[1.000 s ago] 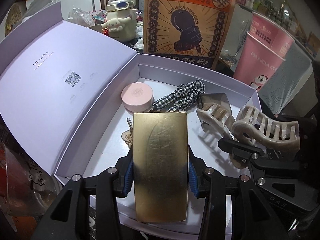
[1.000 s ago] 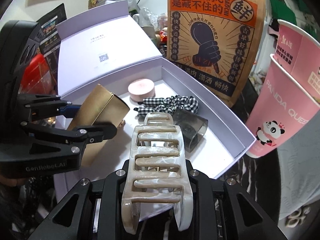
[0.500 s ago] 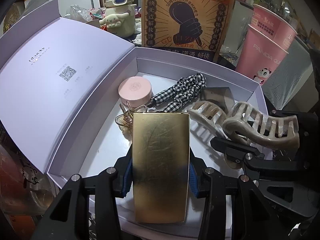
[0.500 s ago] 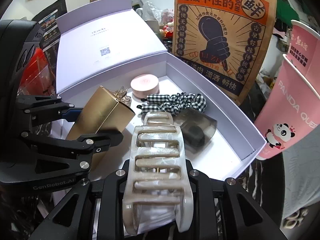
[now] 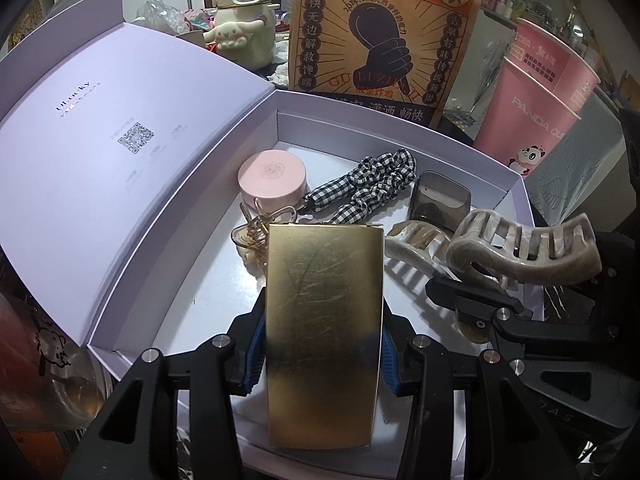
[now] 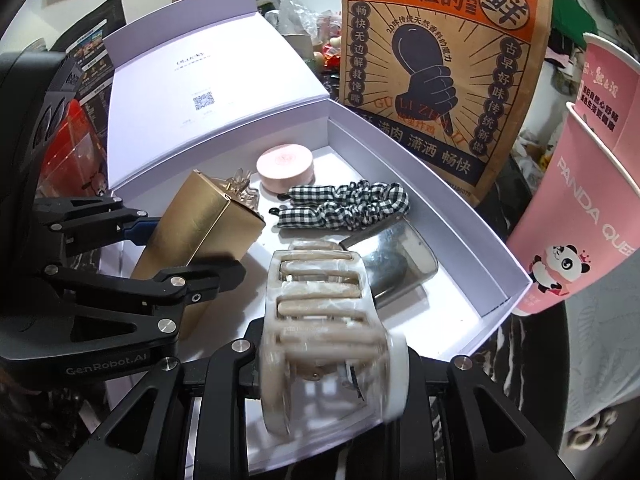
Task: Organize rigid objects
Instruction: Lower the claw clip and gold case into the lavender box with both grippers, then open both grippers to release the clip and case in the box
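The box (image 5: pixel 400 130) lies open with its lid (image 5: pixel 120 152) folded back to the left; inside, against the far wall, sit a pink tin (image 5: pixel 273 176), a checked scrunchie (image 5: pixel 364 190) and a smoky clip (image 5: pixel 439 200), with a small gold clip (image 5: pixel 256 236) just nearer than the tin and a beige claw clip (image 5: pixel 416 244) lying near the smoky one. The left gripper (image 5: pixel 322 344) has its jaws clamped on a gold case (image 5: pixel 323 320), held tilted over the box's near left floor and hiding part of the gold clip. The right gripper (image 6: pixel 332 364) has its jaws narrow on a marbled claw clip (image 6: pixel 324 320), over the near right part of the box. Behind the box stand an orange bag (image 6: pixel 436 60) and, to its right, stacked pink cups (image 6: pixel 592 208). The right view shows the case's slant and the bare floor beside the smoky clip (the left view hides that behind the right gripper); only the left view shows a cream kettle (image 5: pixel 244 36) past the lid. Open floor remains along the box's near left wall.
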